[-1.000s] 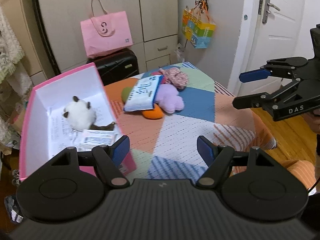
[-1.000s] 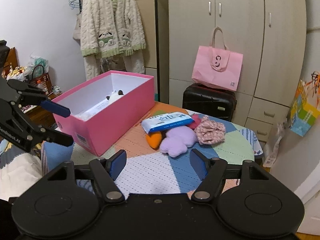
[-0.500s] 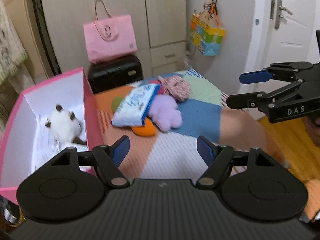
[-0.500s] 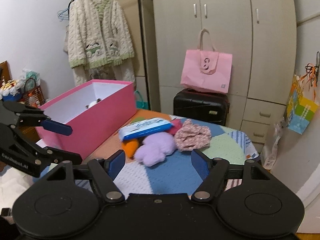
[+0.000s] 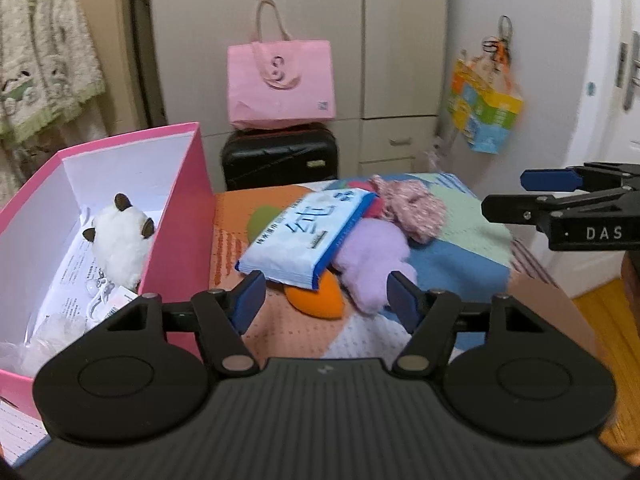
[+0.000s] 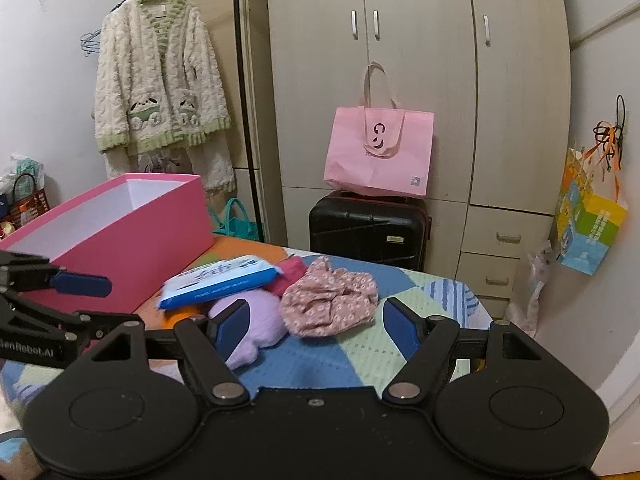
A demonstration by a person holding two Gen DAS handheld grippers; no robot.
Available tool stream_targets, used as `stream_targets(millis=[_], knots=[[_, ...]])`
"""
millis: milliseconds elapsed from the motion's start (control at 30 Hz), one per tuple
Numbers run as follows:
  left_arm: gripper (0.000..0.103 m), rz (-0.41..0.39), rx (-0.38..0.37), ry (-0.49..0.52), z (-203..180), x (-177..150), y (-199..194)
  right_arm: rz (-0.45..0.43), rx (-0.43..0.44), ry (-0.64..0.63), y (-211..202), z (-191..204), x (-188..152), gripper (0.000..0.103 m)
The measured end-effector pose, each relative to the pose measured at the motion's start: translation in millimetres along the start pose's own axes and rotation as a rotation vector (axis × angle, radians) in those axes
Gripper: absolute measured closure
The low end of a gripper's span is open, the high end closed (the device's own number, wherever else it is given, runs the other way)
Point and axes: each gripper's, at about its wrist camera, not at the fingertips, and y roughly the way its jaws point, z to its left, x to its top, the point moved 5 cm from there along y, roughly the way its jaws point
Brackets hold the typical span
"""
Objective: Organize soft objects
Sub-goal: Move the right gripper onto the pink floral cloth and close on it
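The left gripper [image 5: 324, 294] hovers above the near part of the patchwork-covered table [image 5: 460, 256]; its jaws have just been closing, yet they stand apart with nothing between them. The right gripper [image 6: 310, 322] hovers over the table's right side, jaws spread and empty.

The soft objects form one cluster at the table's middle, toward the far edge. A blue-and-white tissue pack [image 5: 306, 238] lies tilted on top of an orange plush [image 5: 316, 300] and a lilac plush [image 5: 370, 258]. A pink floral fabric piece [image 6: 330, 298] touches the lilac plush on its right.

The pink box [image 5: 182, 208] stands open along the table's left edge, just beside the cluster. A white plush toy [image 5: 120, 242] lies inside it on printed paper.

Bare cloth runs along the near and right edges. A black suitcase [image 6: 370, 226] stands behind the far edge.
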Motion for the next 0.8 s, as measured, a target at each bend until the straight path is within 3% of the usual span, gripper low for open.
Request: stream_targets(millis=[167,333,567,800], knots=[[0.039,-0.058,0.055,-0.023,-2.1,-3.6,13.9,0.019,0.017,0.046,27.5,-15.3,4.1,0.025],[0.044,-0.038,0.067,-0.083,2.2,-10.7,28.2,0.044,0.056,0.124,53.0,-28.5,8.5,0.025],[0.047,0.007,0.098,-0.138,2.1,-23.7,45.6,0.081,0.058,0.108,85.4,-28.0,11.2,0.025],[0.047,-0.023,0.105,-0.230,11.4,-23.9,52.9,0.135,0.071,0.148,111.1,-34.1,8.1,0.024]])
